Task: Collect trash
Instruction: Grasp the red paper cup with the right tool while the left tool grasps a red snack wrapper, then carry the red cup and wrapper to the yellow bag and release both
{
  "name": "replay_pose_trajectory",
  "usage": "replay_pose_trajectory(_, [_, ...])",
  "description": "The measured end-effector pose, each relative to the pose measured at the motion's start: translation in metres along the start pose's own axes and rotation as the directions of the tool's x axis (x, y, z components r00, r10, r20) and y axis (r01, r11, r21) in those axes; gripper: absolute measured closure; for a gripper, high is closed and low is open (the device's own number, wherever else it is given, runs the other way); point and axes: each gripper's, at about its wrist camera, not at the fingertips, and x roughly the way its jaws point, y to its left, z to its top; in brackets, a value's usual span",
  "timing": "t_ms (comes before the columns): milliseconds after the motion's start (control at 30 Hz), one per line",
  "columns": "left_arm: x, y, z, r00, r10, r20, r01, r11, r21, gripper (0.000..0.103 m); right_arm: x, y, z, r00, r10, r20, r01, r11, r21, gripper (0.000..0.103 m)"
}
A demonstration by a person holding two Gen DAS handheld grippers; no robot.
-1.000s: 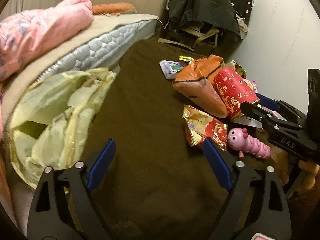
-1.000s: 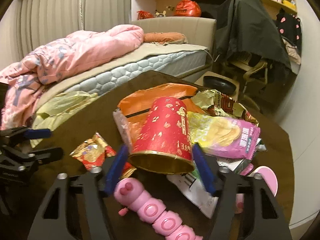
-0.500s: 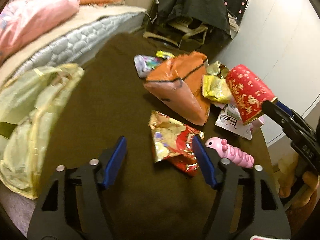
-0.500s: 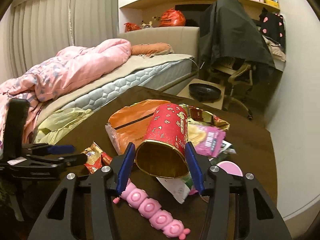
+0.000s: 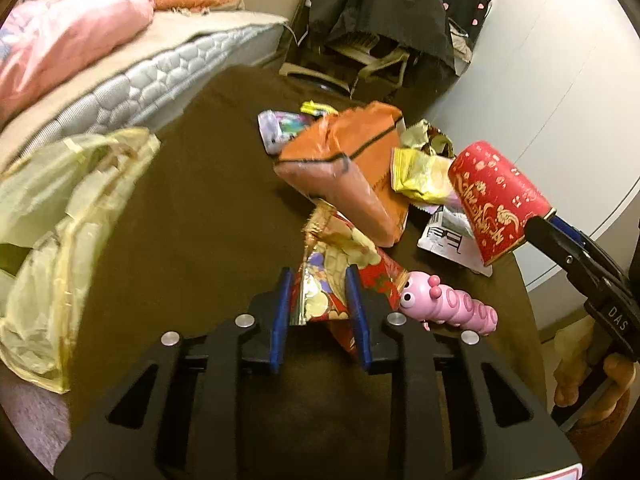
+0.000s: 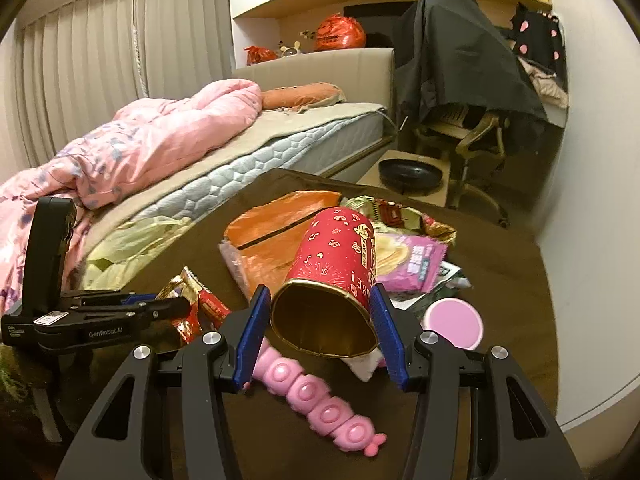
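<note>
Left tongs (image 5: 318,300): just closing, clenched on the foil wrapper (image 5: 320,280), low over the table (image 5: 192,220).
Wrapper: light, crinkly, slippery; pinch mid-fold.
Right tongs (image 6: 320,332): grasping the red cup (image 6: 340,264) at its rim, lifted.
Cup: thin paper, crushable.

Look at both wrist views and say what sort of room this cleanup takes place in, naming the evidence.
Most likely a bedroom. A bed with a bare quilted mattress and a rumpled pink duvet stands beside the dark table, with curtains behind and a desk chair draped in dark cloth.
</note>
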Motion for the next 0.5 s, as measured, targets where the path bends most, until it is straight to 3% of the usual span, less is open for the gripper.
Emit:
replay_pose_trajectory(333, [-0.032,0.008,0.003,0.994,0.054,0.094,-0.056,0.998,0.027,0.087,-0.008,0.021,0.005,1.0,-0.013,0.011,0.014,0.999,-0.051,0.055])
replay_pose_trajectory(433, [-0.038,0.016,0.003,0.995,0.038,0.089,-0.038,0.999,-0.005,0.087,-0.011,0.025,0.008,1.0,-0.023,0.021,0.024,0.998,-0.066,0.055])
replay_pose_trajectory(467, [-0.037,0.019,0.001,0.996,0.028,0.081,-0.027,0.999,-0.019,0.084,-0.012,0.026,0.009,0.999,-0.031,0.026,0.033,0.997,-0.073,0.055])
replay_pose_trajectory(500, [-0.036,0.023,0.0,0.998,0.009,0.063,-0.006,0.999,-0.041,0.073,-0.014,0.027,0.009,0.999,-0.04,0.031,0.042,0.996,-0.08,0.055])
